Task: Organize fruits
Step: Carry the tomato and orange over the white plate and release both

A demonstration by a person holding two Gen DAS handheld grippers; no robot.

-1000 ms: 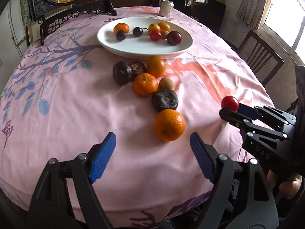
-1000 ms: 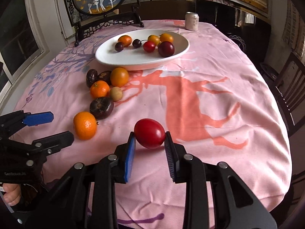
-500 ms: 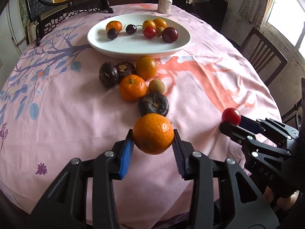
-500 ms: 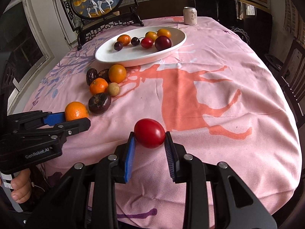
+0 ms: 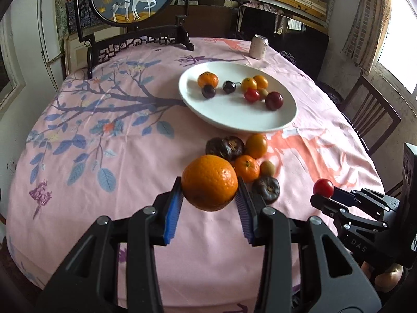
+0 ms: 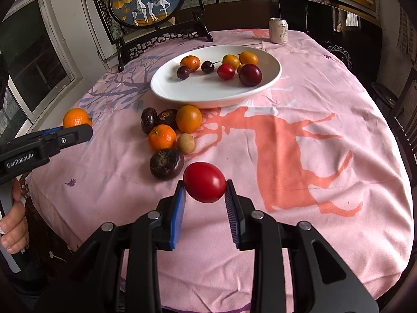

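My left gripper (image 5: 209, 195) is shut on a large orange (image 5: 209, 182) and holds it above the pink tablecloth; the orange also shows in the right wrist view (image 6: 75, 118). My right gripper (image 6: 204, 198) is shut on a red tomato (image 6: 204, 182), held above the cloth; it shows in the left wrist view (image 5: 323, 187) at the right. A white oval plate (image 6: 208, 96) (image 5: 234, 120) holds several small fruits. Several loose fruits lie in front of it: an orange mandarin (image 6: 162, 137), a dark fruit (image 6: 166, 163), a tan round fruit (image 6: 185, 143).
A drink can (image 6: 278, 30) stands behind the plate. A framed deer panel on a black stand (image 6: 148, 2) is at the table's far left. Wooden chairs (image 5: 370, 114) stand at the right. The table's front edge is close below both grippers.
My left gripper closed on the large orange, lifted it off the cloth and moved left. The right gripper kept hold of the tomato and edged forward towards the loose fruits.
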